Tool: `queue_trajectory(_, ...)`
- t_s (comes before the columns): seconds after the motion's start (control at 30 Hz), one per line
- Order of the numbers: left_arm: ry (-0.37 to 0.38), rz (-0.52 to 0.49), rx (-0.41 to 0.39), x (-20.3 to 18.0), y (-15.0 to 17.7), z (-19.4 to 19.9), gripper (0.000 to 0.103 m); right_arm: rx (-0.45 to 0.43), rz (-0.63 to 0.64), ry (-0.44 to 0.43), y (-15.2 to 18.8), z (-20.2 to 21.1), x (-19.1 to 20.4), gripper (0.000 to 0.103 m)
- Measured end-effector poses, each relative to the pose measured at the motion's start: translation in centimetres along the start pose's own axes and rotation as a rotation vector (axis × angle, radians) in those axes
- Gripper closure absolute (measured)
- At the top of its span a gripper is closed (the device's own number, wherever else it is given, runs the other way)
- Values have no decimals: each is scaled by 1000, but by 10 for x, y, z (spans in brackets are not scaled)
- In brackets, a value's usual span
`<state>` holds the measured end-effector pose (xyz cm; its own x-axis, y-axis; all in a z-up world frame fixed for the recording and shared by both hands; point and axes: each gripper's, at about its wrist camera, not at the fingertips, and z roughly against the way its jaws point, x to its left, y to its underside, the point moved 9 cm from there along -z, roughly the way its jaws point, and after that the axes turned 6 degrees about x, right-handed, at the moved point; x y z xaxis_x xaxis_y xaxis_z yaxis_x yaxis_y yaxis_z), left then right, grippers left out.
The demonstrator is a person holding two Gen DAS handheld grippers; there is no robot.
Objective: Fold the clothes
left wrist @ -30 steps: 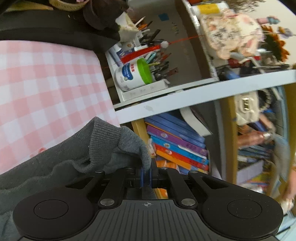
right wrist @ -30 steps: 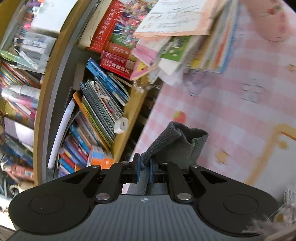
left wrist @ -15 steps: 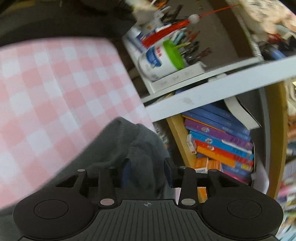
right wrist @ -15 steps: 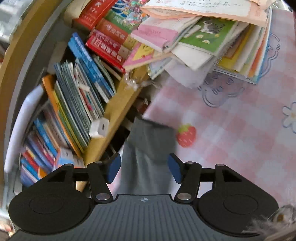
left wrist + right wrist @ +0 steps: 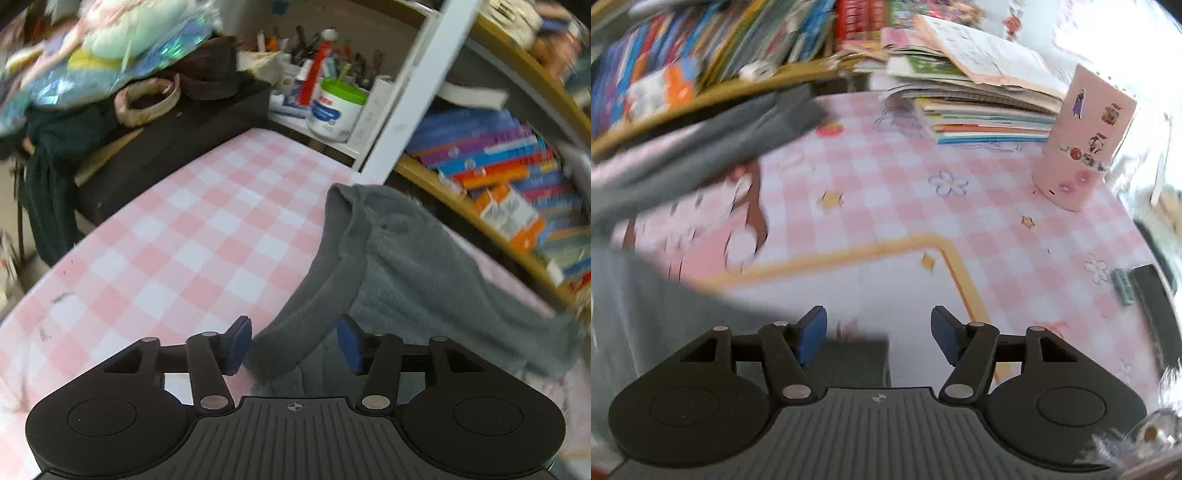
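1. The left gripper [image 5: 293,345] has its blue pads parted, the jaws having just been opening; a ribbed edge of the grey garment [image 5: 406,258] lies between them, but neither pad presses on it.
2. The right gripper [image 5: 879,334] stands parted too, its jaws also just having been opening. A dark grey bit of cloth sits low between the fingers, close to the left pad; whether it touches I cannot tell.
3. From the left gripper the garment runs forward and to the right, lying rumpled on the pink checked tablecloth [image 5: 184,240], its far end near the bookshelf [image 5: 498,173].
4. In the right view the garment [image 5: 701,147] is blurred, stretching along the left side and up toward the shelf edge.
5. Further off on the right side of the table stand a pink cylindrical holder [image 5: 1082,147] with stickers and a stack of books [image 5: 979,110].
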<state>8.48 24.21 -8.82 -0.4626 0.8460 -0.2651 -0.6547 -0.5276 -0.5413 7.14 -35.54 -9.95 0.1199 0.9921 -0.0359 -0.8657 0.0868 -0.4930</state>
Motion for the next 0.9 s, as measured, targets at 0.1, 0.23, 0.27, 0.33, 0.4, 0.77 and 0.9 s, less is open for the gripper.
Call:
queue_trajectory(0.1,-20,-138,-12,-20,-4,-6,52,-17,87,7,18,5,11,42)
queue_trajectory(0.23,-45,-297,18,-40,-14,-27,51,-22,204,53,25,-2,17,37)
queue_trajectory(0.27,-53,-323,26,-44,-16,-33,51,-28,210,73,24,-2,14,36)
queue_trajectory(0.33,-65,-361,43,-50,-19,-45,51,-41,221,113,21,-3,9,36)
queue_trajectory(0.4,-69,-385,69,-53,-17,-56,51,-43,193,149,16,-5,3,36)
queue_trajectory(0.77,9,-351,-39,-45,-9,2,94,-38,135,162,19,-3,-5,33)
queue_trajectory(0.9,-29,-234,3,-1,5,20,92,-23,129,143,27,-2,0,33)
